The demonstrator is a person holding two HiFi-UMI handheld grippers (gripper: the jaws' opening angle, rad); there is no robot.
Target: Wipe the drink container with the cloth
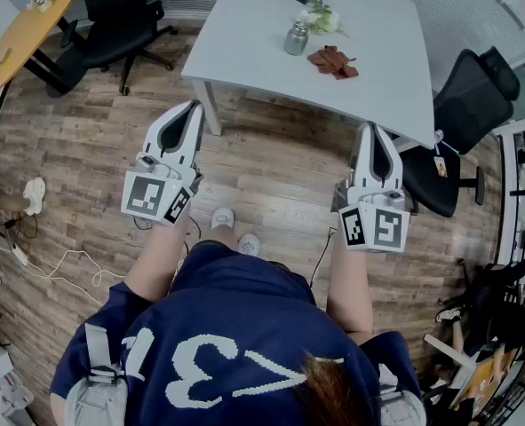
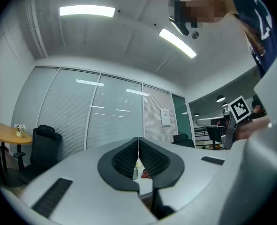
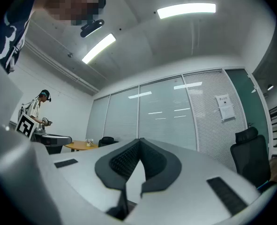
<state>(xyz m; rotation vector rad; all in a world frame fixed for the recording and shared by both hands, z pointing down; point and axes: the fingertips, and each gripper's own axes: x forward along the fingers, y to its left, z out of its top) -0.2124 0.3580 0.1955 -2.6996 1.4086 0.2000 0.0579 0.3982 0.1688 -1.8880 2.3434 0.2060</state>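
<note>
Well, in the head view you stand back from the white worktop (image 1: 244,25), with both claws held out in front over the wooden floor (image 1: 271,167). The drink container (image 1: 297,38), a small metal bottle, stands upright toward the worktop's far side. The reddish-brown cloth (image 1: 333,62) lies crumpled just beside it on the right, not touching it. Nothing is in hand yet, so I judge the step to be the approach. Step in close first, spread the right claw (image 1: 374,130) before it reaches the cloth, and take a raised fold rather than scraping the surface. Keep the left claw (image 1: 193,107) for steadying the container, which looks light enough to tip, and mind the flowers (image 1: 320,18) right behind it.

In the left gripper view the jaws sit pressed together with nothing between them. They point about level, a touch upward, toward the worktop, where container and cloth show small below the tips.

In the right gripper view the jaws are likewise closed and empty, aimed a little upward at the glass wall (image 3: 166,116).
</note>
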